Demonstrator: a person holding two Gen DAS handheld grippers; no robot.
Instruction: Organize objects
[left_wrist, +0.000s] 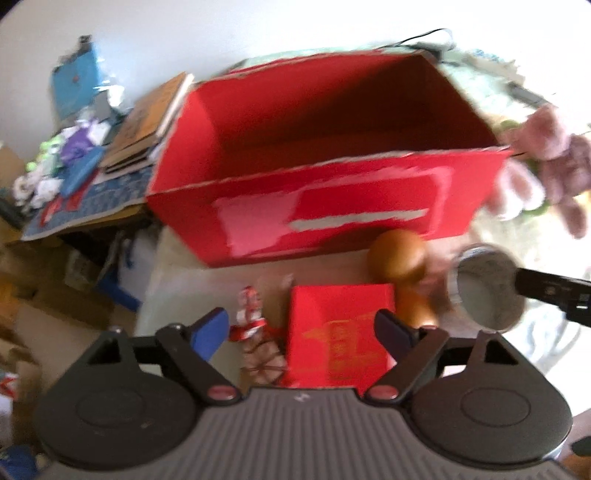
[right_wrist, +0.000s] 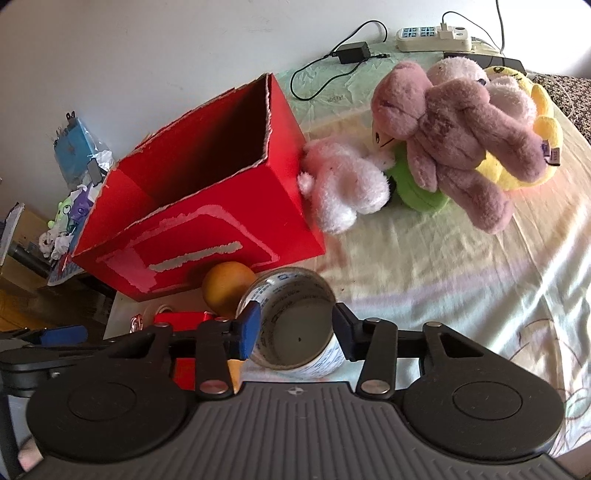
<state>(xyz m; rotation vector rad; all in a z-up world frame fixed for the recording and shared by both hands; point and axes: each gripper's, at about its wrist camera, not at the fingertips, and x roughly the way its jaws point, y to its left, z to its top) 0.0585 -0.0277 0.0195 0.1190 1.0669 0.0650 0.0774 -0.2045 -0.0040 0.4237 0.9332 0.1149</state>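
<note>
A large open red cardboard box (left_wrist: 332, 173) stands on the bed, empty inside; it also shows in the right wrist view (right_wrist: 207, 206). My left gripper (left_wrist: 306, 332) is open, its fingers either side of a small red box with gold print (left_wrist: 340, 332). A small red and white figure (left_wrist: 249, 314) lies left of it. My right gripper (right_wrist: 295, 328) is shut on a white printed cup (right_wrist: 295, 325), held tilted; the cup shows in the left wrist view (left_wrist: 484, 291). An orange fruit (right_wrist: 227, 290) lies before the big box.
Plush toys, pink (right_wrist: 461, 129), white (right_wrist: 343, 184), green and yellow, lie right of the big box. A power strip (right_wrist: 432, 37) and charger (right_wrist: 354, 51) sit at the far edge. Books and clutter (left_wrist: 85, 147) pile up to the left.
</note>
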